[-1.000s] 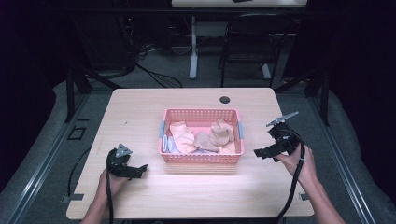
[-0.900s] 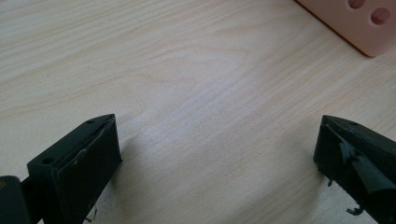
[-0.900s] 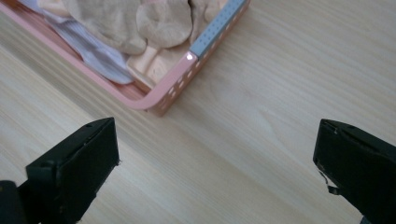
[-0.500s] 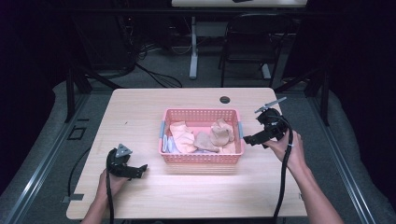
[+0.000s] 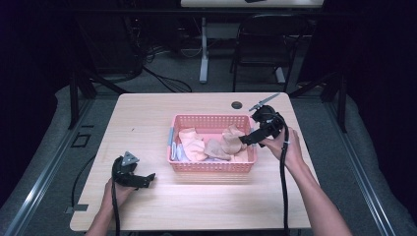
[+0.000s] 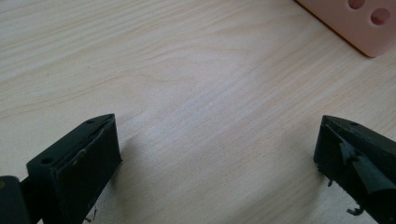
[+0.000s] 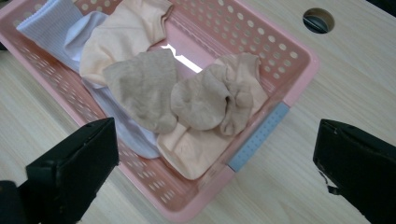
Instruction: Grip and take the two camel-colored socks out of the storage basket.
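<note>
The right gripper (image 5: 246,139) hangs over the right end of the pink basket (image 5: 212,166), its jaws spread wide apart and holding nothing. In the right gripper view those jaws straddle the basket's near corner, with its rim (image 7: 299,84) between them and bare table on both sides. The left gripper (image 5: 146,180) lies low on the table (image 5: 147,113) near the front left, jaws likewise apart and empty; in the left gripper view a corner of the basket (image 6: 359,23) lies well ahead, with open wood between.

The basket sits mid-table, heaped with small cloths: peach ones (image 7: 126,32), tan ones (image 7: 144,88) and a white ribbed one (image 7: 44,25). A round cable hole (image 5: 237,104) lies behind it.

A second ago the right gripper was beside the basket, off its right end; it has since moved in over the rim. The left gripper has not shifted.
</note>
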The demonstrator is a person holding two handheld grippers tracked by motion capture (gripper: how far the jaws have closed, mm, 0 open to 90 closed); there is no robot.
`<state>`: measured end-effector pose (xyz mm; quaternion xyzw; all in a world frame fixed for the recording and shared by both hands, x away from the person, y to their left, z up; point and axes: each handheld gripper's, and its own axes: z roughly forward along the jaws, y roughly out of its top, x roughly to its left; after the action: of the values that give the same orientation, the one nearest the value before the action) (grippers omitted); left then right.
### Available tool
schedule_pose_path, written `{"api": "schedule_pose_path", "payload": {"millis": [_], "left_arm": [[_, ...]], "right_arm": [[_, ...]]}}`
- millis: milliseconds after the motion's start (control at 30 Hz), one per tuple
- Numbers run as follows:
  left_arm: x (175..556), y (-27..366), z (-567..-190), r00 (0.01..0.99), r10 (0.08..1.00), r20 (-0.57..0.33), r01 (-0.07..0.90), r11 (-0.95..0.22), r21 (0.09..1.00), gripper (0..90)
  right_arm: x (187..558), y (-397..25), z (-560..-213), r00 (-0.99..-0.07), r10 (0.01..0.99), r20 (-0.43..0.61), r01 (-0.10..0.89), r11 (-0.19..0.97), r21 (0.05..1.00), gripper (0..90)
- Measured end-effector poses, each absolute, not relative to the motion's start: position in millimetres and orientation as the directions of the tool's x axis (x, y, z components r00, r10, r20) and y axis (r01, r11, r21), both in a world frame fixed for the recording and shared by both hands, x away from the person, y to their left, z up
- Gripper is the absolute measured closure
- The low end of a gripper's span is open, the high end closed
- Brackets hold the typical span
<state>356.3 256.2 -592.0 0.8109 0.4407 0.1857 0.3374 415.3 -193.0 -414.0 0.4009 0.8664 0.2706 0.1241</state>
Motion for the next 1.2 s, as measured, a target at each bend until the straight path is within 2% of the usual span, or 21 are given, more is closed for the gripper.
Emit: {"api": "schedule_pose_path", "payload": {"millis": [633, 1000, 1200], "left_arm": [[356.3, 256.2, -592.1, 0.543, 0.84, 0.004, 0.589, -0.384, 0.711, 0.1], [356.5, 256.3, -592.1, 0.544, 0.839, 0.005, 0.588, -0.385, 0.711, 0.1], [356.5, 256.3, -592.0, 0.545, 0.838, 0.005, 0.588, -0.386, 0.711, 0.1]], "right_arm": [[427.4, -136.8, -441.7, -0.713, 0.7, 0.049, 0.618, 0.593, 0.516, 0.0], [434.2, -104.4, -475.6, -0.726, 0.682, 0.091, 0.639, 0.62, 0.455, 0.1], [436.7, -94.2, -486.2, -0.728, 0.681, 0.081, 0.646, 0.642, 0.412, 4.8]]}}
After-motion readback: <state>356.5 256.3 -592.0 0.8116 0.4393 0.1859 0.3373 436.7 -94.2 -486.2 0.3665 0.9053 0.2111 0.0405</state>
